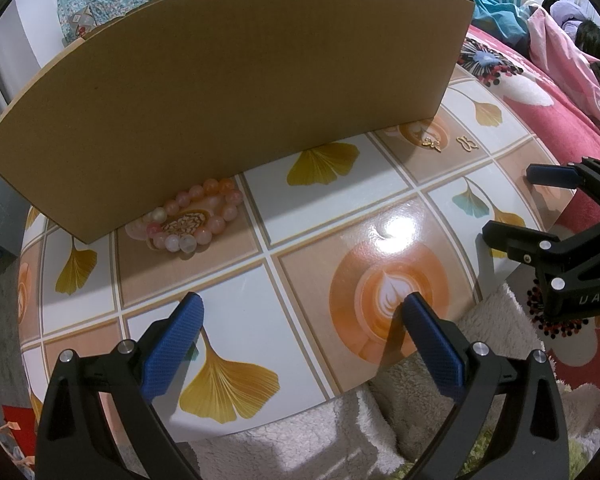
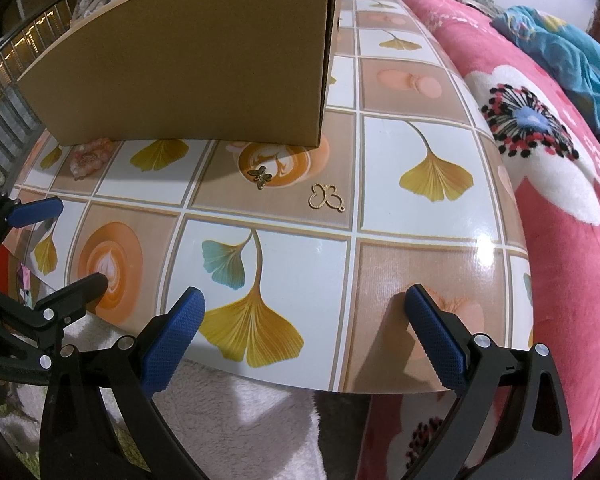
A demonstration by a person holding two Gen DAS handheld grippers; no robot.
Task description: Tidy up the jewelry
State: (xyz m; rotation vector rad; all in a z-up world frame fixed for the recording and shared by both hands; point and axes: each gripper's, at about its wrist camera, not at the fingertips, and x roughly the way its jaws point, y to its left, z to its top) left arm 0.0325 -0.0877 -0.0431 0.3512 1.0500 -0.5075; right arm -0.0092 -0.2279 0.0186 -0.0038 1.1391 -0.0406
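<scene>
Three pieces of jewelry lie on the tiled worktop (image 2: 419, 168), all close to the front wall of the cardboard box (image 1: 236, 80) that stands toward the far edge. At the left, the pink bead bracelet (image 1: 198, 216) touches the foot of the box, partly in its shadow. Further right, near the right front corner of the box, lies the dark butterfly charm (image 2: 262, 177), and just beside it the gold outline butterfly charm (image 2: 326, 197), both flat on the surface. The left tongs (image 1: 300, 308) hover at the near edge, released and holding nothing; the right tongs (image 2: 303, 304) are the same, wide apart and empty, nearer to the charms. I judge that nothing has been taken up yet. The charms are thin and flat on a glossy surface, so the blue pads could slide over them or push them toward the right edge, where they would fall on the pink blanket (image 2: 559, 240). The round beads may roll or slip from the grip. What is inside the box cannot be seen from here.
</scene>
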